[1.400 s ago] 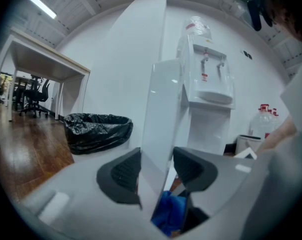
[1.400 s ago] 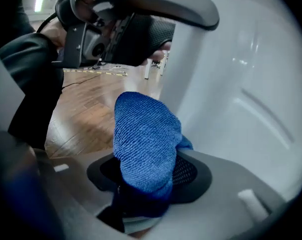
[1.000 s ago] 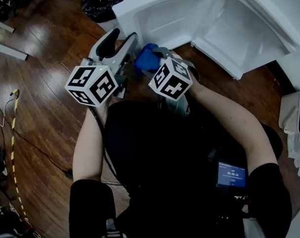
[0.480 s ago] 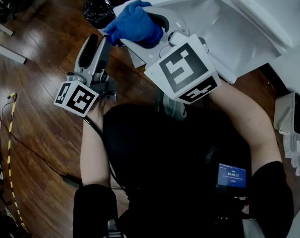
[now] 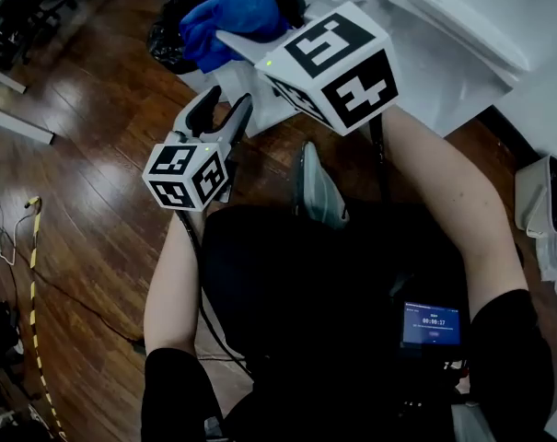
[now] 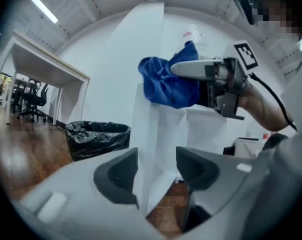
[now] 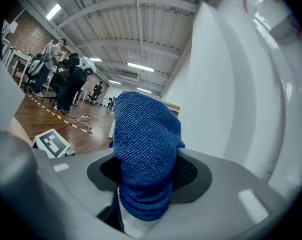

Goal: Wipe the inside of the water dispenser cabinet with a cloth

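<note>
The right gripper (image 7: 147, 174) is clamped on a crumpled blue knitted cloth (image 7: 146, 129), held up before the white plastic water dispenser cabinet (image 5: 453, 63). The left gripper (image 6: 155, 170), lower, is closing its 2 jaws with nothing between them.

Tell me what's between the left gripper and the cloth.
In the left gripper view, only the white cabinet edge stands between the left gripper, jaws closing and empty, and the blue cloth in the right gripper.

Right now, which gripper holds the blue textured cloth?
The right gripper: its jaws pinch the blue textured cloth. On the left gripper, the closing jaws are empty.
</note>
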`<state>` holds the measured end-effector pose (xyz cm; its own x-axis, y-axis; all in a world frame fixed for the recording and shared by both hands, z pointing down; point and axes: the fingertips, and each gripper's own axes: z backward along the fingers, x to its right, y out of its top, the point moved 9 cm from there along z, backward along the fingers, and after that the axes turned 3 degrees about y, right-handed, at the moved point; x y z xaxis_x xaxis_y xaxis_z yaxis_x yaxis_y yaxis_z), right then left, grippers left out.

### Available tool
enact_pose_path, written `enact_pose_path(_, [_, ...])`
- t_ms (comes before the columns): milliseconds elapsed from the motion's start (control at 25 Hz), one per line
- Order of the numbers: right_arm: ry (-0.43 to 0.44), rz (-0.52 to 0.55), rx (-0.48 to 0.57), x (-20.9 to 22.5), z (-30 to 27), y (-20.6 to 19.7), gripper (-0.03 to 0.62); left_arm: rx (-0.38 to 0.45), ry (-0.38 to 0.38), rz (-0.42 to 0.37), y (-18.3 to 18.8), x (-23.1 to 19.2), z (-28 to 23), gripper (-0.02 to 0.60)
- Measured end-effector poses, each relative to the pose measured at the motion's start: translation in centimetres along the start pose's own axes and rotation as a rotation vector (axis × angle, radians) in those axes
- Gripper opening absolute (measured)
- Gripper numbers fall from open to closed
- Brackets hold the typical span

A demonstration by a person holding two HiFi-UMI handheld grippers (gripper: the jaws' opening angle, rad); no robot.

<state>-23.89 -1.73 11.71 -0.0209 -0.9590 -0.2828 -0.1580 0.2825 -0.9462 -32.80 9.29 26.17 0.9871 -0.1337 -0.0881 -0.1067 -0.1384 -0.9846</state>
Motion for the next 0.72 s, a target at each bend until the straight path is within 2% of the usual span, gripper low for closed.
enact_pose_path(240, [-0.180, -0.114, -0.048, 6.9, 3.8, -3.2, 0.230, -0.007, 0.012, -0.008, -0.1, -0.3, 0.1, 0.241])
enact_pose_path(360, [-0.279, -0.131, -0.059, 9.5, 5.7, -4.6, 0.230, -0.010, 0.016, -0.018, 0.0, -0.3, 0.1, 0.241])
enact_pose_path(480, [-0.359, -0.110, -0.068, 10.6, 7.0, -5.4, 0.230, -0.012, 0.012, -0.026, 0.0, -0.3, 0.0, 0.241])
enact_pose_path(600, [-0.420, -0.063, -0.031, 9.8, 7.9, -5.7, 0.230, -0.020, 0.010, -0.043, -0.1, -0.4, 0.2, 0.241])
enact_pose_path(720, [-0.471, 0.043, 0.013, 8.3, 9.5, -6.9, 0.232, -0.043, 0.007, -0.047, -0.5, -0.3, 0.5, 0.240])
